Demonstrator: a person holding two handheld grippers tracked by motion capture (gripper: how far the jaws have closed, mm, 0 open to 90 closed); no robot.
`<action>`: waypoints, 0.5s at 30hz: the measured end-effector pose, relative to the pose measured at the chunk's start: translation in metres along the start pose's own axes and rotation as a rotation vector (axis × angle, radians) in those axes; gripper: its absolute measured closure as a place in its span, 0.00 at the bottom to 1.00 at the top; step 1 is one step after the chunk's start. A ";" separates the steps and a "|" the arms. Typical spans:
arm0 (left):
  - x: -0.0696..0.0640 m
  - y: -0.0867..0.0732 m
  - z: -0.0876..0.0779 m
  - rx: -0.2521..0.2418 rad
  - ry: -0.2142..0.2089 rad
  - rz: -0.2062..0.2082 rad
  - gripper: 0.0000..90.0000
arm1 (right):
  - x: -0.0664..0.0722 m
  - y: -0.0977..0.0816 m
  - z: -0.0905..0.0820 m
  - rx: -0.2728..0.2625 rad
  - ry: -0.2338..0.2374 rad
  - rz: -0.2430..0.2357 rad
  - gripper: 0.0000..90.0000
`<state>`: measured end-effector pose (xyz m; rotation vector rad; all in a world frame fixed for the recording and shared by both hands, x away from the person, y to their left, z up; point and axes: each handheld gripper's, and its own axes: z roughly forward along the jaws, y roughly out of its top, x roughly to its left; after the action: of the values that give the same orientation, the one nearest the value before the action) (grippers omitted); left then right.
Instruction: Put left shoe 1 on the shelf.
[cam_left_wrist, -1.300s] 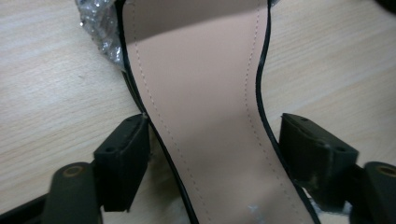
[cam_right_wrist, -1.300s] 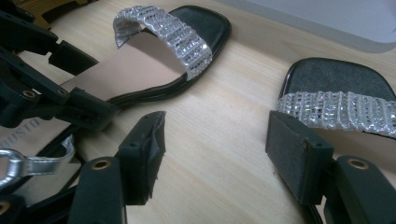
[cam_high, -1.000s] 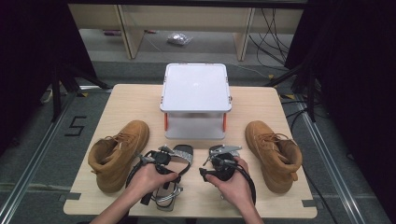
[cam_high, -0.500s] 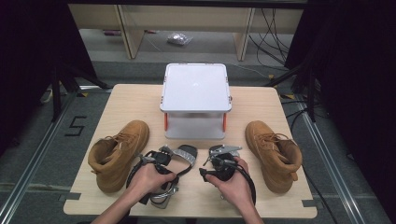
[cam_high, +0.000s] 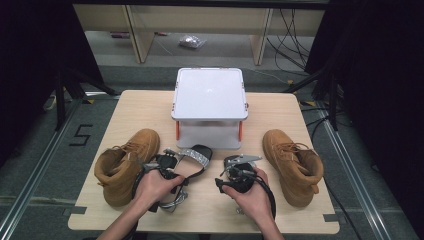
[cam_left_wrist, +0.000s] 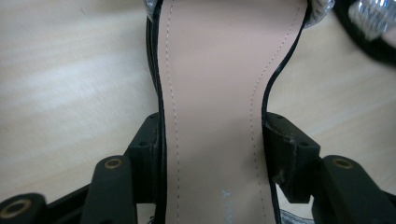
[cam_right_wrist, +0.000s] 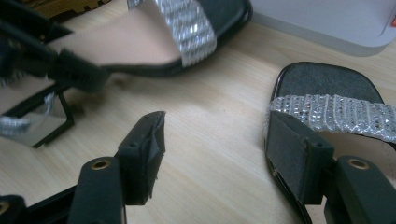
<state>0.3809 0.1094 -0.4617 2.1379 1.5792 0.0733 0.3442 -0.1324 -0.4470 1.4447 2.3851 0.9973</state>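
Two sandals, two grippers: both near the table's six o'clock edge, in front of the white box.
Left gripper: its jaws have just been closing and now clamp the waist of the left sandal, pads against both edges of the pink insole.
Right gripper: released, jaws wide, the right sandal at its three o'clock, one pad just beside the glitter strap.
Risk, left: grip sits on a narrow, smooth sole, so the sandal could pivot or slip when lifted.
Risk, right: closing now likely catches one edge and shoves it.
Risk, neighbours: tan boots at nine and three o'clock could get bumped.
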 end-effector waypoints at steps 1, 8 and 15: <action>0.000 0.000 0.000 0.000 0.000 0.000 0.49 | 0.000 0.000 0.000 0.000 0.000 0.000 0.42; 0.010 0.037 -0.002 -0.105 0.018 -0.058 0.49 | -0.001 0.001 0.001 0.002 0.009 -0.019 0.42; 0.016 0.064 0.005 -0.178 0.032 -0.102 0.49 | -0.001 0.000 0.001 -0.003 0.005 -0.008 0.42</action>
<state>0.4449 0.1078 -0.4439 1.9259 1.6327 0.2075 0.3453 -0.1322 -0.4482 1.4322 2.3901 1.0038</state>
